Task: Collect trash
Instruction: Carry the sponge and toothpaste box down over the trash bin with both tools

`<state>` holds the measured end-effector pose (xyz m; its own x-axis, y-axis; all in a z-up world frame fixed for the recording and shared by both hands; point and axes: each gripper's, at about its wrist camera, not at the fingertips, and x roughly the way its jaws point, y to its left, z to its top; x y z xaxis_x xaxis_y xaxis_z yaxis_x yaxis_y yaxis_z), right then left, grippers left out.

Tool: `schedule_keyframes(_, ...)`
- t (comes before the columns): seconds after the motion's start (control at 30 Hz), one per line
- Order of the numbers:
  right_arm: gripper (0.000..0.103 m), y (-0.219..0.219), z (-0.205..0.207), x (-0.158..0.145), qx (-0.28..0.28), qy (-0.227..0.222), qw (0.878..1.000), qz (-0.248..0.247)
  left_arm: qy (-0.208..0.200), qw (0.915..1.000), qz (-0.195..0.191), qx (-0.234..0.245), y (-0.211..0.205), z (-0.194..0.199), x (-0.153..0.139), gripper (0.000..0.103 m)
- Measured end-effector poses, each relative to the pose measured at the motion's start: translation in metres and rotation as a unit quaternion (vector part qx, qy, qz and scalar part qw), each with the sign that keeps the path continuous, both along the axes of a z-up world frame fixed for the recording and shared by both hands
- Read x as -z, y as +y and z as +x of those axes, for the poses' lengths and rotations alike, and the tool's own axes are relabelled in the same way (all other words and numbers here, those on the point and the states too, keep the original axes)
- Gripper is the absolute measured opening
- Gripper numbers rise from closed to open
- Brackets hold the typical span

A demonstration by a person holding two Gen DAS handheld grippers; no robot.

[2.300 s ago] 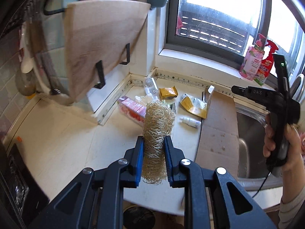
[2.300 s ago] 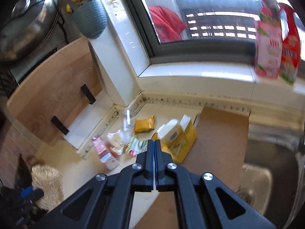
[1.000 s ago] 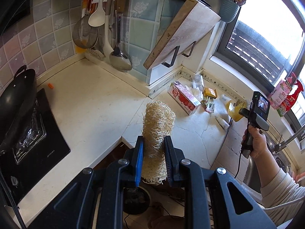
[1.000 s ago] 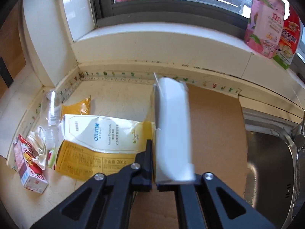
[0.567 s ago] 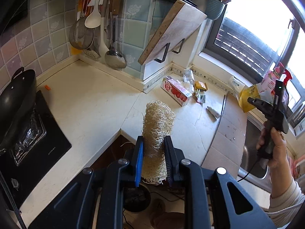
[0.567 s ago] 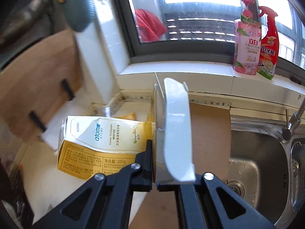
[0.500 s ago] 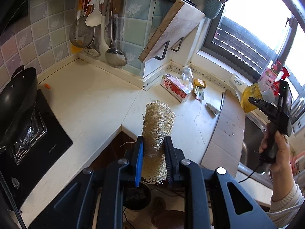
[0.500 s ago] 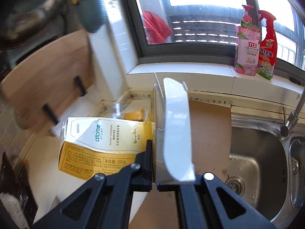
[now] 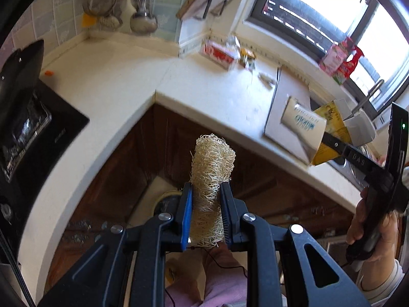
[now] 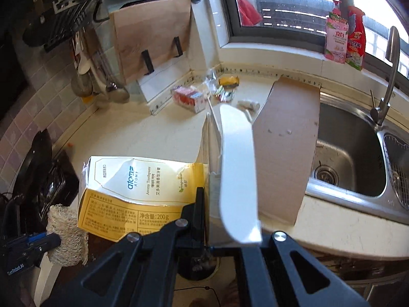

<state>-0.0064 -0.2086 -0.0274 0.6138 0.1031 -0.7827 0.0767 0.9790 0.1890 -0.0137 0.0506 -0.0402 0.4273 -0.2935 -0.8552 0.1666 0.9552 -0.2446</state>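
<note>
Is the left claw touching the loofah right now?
Touching. The left wrist view shows the left claw with both fingers pressed against the loofah, pinching its lower half.

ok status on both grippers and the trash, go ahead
Left gripper shut on loofah. Right gripper shut on toothpaste box. More wrappers on counter. Nothing blocking.

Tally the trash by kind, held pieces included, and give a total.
Cardboard boxes: 2 (yellow-and-white toothpaste box in right gripper, red-and-white carton)
Packets, wrappers: 2 (yellow packet, green-patterned wrapper)
Clear plastic bottle: 1
Small white tube: 1
Tan loofah sponge: 1 (in left gripper)
Total: 7
</note>
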Motion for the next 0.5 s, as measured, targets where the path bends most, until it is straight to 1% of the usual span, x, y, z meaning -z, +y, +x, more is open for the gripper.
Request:
schedule_keyframes(0.13,0.001,0.020,-0.020,0.044,-0.012,0.041,0.999,-0.004,0.016,0.9996,0.020,0.009,-0.003,-0.009,0.028,0.019)
schedule_keyframes(0.23,0.001,0.031,-0.020,0.092,-0.020,0.081,0.996,-0.008,0.044,0.9988,0.021,0.002,-0.003,-0.006,0.068,0.019)
schedule_keyframes(0.3,0.001,0.040,-0.017,0.129,-0.025,0.104,0.994,-0.014,0.066,0.9975,0.021,-0.010,-0.003,-0.001,0.104,0.019)
schedule_keyframes(0.33,0.001,0.046,-0.015,0.152,-0.026,0.116,0.993,-0.019,0.081,0.9963,0.021,-0.017,-0.002,0.003,0.133,0.019)
schedule_keyframes(0.4,0.001,0.052,-0.011,0.197,-0.022,0.144,0.989,-0.017,0.103,0.9937,0.029,-0.032,-0.001,0.007,0.179,0.019)
schedule_keyframes(0.43,0.001,0.058,-0.009,0.224,-0.021,0.154,0.988,-0.024,0.119,0.9915,0.034,-0.040,-0.001,0.011,0.213,0.019)
schedule_keyframes(0.47,0.002,0.063,-0.008,0.247,-0.020,0.162,0.986,-0.031,0.129,0.9899,0.036,-0.046,-0.001,0.014,0.235,0.019)
schedule_keyframes(0.5,0.002,0.070,-0.006,0.281,-0.020,0.176,0.983,-0.036,0.145,0.9870,0.041,-0.057,-0.001,0.017,0.270,0.019)
